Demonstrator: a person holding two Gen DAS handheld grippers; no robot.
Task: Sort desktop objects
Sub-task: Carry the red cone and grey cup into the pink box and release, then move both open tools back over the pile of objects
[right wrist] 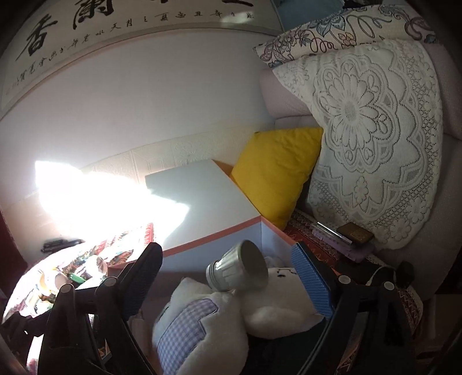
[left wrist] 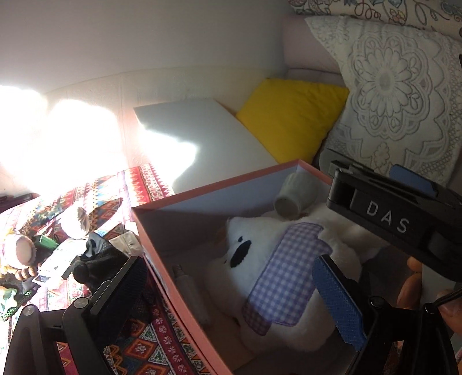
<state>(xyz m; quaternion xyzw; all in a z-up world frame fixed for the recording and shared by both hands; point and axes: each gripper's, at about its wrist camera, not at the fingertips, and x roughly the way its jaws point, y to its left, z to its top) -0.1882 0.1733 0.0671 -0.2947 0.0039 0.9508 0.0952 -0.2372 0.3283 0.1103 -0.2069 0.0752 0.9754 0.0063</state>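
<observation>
Left tool (left wrist: 231, 291) and right tool (right wrist: 231, 277) both spread wide, gripping nothing. White plush toy (left wrist: 288, 259) lies inside pink box (left wrist: 161, 245), ribbed white cup (right wrist: 239, 269) resting on it.

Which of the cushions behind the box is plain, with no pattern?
The yellow cushion, right behind the box. The lace-covered cushion and the floral cushion are both patterned.

yellow cushion (left wrist: 291, 118); lilac-checked white plush (left wrist: 288, 274)
</observation>
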